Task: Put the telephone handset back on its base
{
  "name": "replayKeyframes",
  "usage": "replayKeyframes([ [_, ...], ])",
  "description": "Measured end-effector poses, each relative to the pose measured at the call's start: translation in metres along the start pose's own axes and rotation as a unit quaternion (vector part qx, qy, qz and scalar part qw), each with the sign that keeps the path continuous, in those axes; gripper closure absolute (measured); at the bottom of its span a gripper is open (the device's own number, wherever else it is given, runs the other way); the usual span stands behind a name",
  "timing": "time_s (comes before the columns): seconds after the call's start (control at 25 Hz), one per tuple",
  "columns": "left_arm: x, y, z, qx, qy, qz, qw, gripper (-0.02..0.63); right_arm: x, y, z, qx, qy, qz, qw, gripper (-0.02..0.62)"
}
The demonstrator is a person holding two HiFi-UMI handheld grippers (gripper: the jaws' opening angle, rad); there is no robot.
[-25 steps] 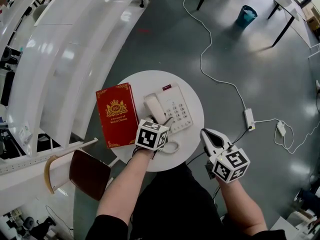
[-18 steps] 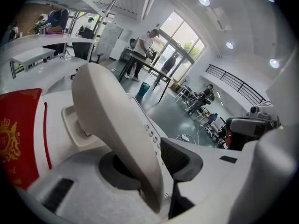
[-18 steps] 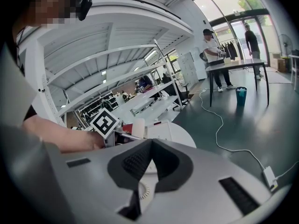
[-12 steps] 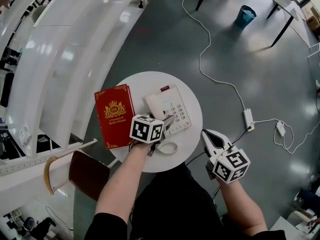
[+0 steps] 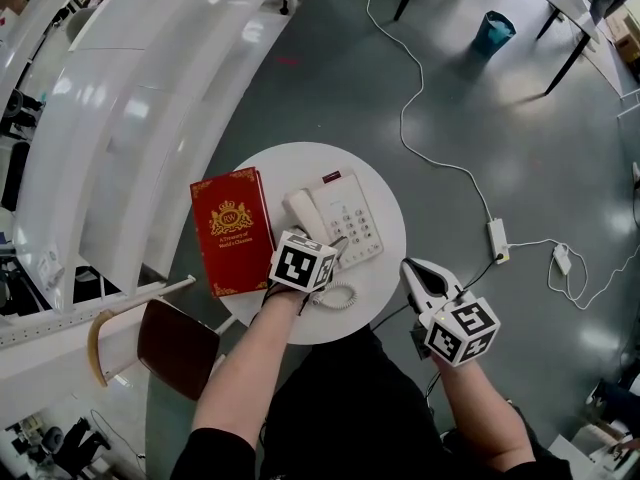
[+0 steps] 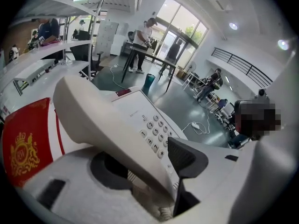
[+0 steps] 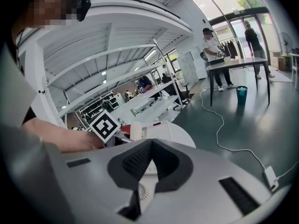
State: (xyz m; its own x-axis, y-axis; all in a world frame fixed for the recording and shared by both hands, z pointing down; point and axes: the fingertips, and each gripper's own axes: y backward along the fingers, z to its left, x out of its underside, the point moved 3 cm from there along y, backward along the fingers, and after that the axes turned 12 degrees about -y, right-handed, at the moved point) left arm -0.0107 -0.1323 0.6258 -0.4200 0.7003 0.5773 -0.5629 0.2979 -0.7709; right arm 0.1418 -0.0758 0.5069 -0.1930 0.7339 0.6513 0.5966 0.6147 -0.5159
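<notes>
A white telephone base [image 5: 352, 218] with a keypad stands on the round white table [image 5: 385, 268]. The white handset [image 5: 302, 211] lies along the base's left side. In the left gripper view the handset [image 6: 93, 120] runs from upper left down between the jaws, over the base [image 6: 145, 111]. My left gripper [image 5: 333, 247] reaches the handset's near end. Its jaws are opening, and the dark right pad [image 6: 187, 157] stands just off the handset. A coiled cord [image 5: 336, 296] curls by that gripper. My right gripper [image 5: 413, 270] hangs shut and empty beyond the table's right edge.
A red hardcover book [image 5: 232, 230] lies left of the phone. A brown chair [image 5: 178, 346] stands at the lower left, and white curved counters [image 5: 120, 118] fill the left. A white cable and power strip [image 5: 497, 236] lie on the grey floor. A teal bin [image 5: 492, 31] stands far off.
The left gripper shifted slightly left over the phone and came back. The handset shows again along the base's left side. The right gripper has not moved.
</notes>
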Motion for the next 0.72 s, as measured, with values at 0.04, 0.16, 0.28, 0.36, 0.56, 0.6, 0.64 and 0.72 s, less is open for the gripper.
replayKeyframes([
  [0.04, 0.0, 0.0, 0.0, 0.003, -0.003, 0.003, 1.0, 0.357, -0.001, 0.0, 0.0, 0.0, 0.0, 0.0, 1.0, 0.589],
  [0.16, -0.001, 0.001, 0.0, 0.024, 0.006, -0.005, 0.9997, 0.37, 0.0, -0.001, 0.0, -0.003, -0.001, 0.002, 1.0, 0.589],
  [0.28, -0.004, 0.006, 0.002, 0.041, 0.024, -0.029, 0.9984, 0.452, 0.002, -0.005, 0.001, -0.007, -0.003, 0.007, 1.0, 0.589],
  [0.36, -0.003, 0.007, 0.005, 0.04, 0.019, -0.029, 0.9986, 0.453, 0.002, -0.01, 0.002, -0.011, -0.003, 0.01, 1.0, 0.589],
  [0.56, 0.001, 0.007, 0.01, 0.028, -0.024, 0.007, 0.9993, 0.402, 0.006, -0.025, 0.007, -0.025, 0.001, 0.027, 0.999, 0.589],
  [0.6, 0.002, 0.008, 0.01, 0.027, -0.032, 0.014, 0.999, 0.393, 0.006, -0.028, 0.008, -0.027, 0.002, 0.03, 0.999, 0.589],
  [0.64, 0.003, 0.008, 0.01, 0.028, -0.04, 0.02, 0.9986, 0.388, 0.006, -0.03, 0.009, -0.029, 0.002, 0.033, 0.999, 0.589],
  [0.72, 0.004, 0.009, 0.008, 0.027, -0.058, 0.034, 0.9974, 0.38, 0.006, -0.034, 0.011, -0.031, 0.004, 0.038, 0.999, 0.589],
])
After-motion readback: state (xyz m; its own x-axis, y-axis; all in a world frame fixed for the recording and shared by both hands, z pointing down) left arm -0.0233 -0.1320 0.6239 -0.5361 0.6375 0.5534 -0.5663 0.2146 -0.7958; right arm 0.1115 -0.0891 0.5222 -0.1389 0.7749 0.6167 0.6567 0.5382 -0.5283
